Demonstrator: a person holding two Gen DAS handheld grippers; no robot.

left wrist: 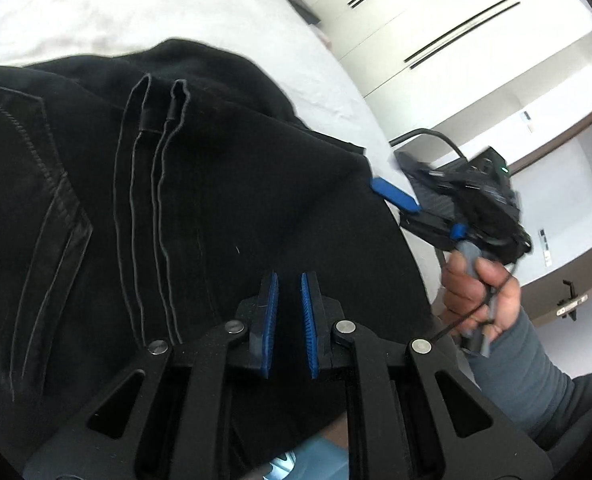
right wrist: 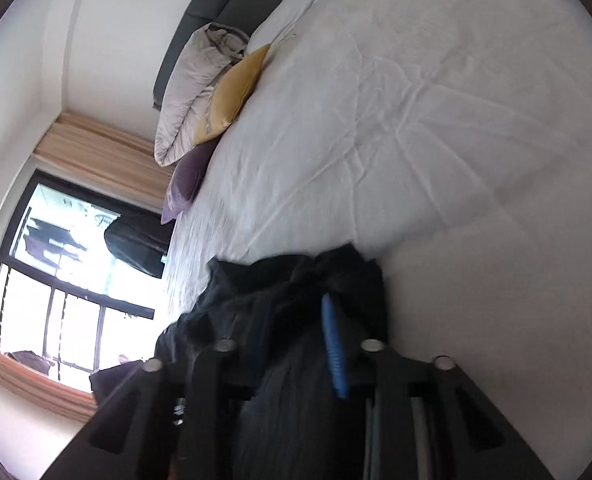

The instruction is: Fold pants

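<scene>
A wide white bed (right wrist: 435, 120) carries my black pants (left wrist: 196, 200), heavy, limp denim bunched at its near edge. My left tool (left wrist: 289, 320) is pinched narrow on cloth; my right tool (right wrist: 296, 344) holds a gathered fold. The stiff seams look best to grip.

Your left gripper (left wrist: 288, 280) is black linkage with round silver pivot screws and ribbed blue pads (left wrist: 271, 320). Toward three o'clock from it, your right gripper (left wrist: 395, 196) shows a blue finger, a grey handle and a black cable, and you wear a grey-blue sleeve (left wrist: 523, 376) at four o'clock.
</scene>
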